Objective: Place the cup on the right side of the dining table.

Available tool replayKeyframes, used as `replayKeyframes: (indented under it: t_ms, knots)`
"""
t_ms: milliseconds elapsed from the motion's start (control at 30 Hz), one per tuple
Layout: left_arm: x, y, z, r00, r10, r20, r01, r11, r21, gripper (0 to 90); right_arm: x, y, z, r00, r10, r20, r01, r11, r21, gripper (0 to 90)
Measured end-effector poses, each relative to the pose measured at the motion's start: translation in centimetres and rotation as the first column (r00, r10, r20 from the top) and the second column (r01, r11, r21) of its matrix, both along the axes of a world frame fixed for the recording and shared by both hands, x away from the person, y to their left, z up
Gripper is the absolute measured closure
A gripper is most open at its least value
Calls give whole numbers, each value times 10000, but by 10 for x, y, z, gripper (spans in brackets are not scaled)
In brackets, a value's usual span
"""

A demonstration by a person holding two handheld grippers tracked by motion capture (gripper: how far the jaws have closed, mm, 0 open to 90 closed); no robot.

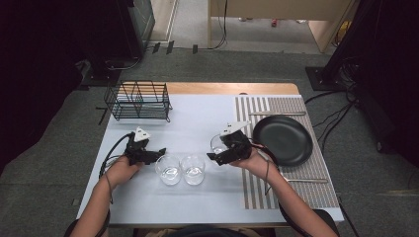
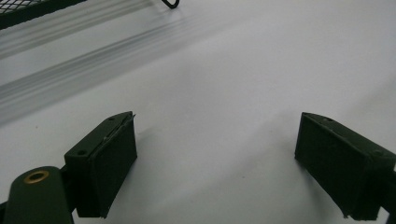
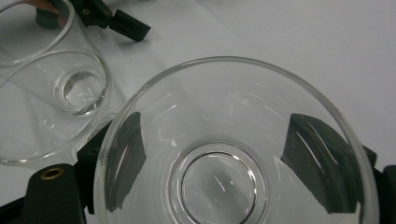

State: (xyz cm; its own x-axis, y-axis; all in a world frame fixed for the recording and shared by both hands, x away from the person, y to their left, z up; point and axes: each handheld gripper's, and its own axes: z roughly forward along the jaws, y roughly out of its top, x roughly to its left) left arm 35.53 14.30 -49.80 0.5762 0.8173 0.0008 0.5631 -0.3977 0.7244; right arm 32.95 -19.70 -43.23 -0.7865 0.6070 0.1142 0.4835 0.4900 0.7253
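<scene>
Table point(image 1: 148, 197): centre of the high view. Wire rack point(image 1: 138, 100): upper left of the tabletop, at the far edge. Striped placemat point(image 1: 257, 185): right side of the table; on it a plate point(image 1: 282, 139), a utensil point(image 1: 276, 113) beyond the plate and another point(image 1: 306, 180) before it. Two glasses point(image 1: 168, 170) point(image 1: 192, 170): side by side at centre, touching or nearly so. Left gripper point(image 1: 160, 150): just left of the pair. Right gripper point(image 1: 213, 157): just right of them, between glasses and plate, a third glass point(image 1: 218, 143) within its jaws.
</scene>
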Motion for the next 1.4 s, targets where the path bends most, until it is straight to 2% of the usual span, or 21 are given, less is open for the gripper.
replayKeyframes:
  t_ms: [333, 467, 867, 1400]
  knots:
    - [0, 0, 0, 10000, 35, 33, -35, 10000, 2, 125, 8, -1, -1, 9977, -669, -121, 668, 9978, -18, 184]
    - [0, 0, 0, 10000, 44, 33, -44, 10000, -3, 125, 11, -2, -1, 9966, -804, -199, 806, 9967, 101, 184]
    - [-1, -1, 0, 10000, 68, 48, -68, 10000, -27, 124, 20, -4, -4, 9911, -1279, -368, 1279, 9918, -23, 184]
    - [-1, -1, 0, 9999, 100, 54, -100, 9999, 11, 120, 31, -7, -6, 9825, -1846, -228, 1841, 9827, -214, 185]
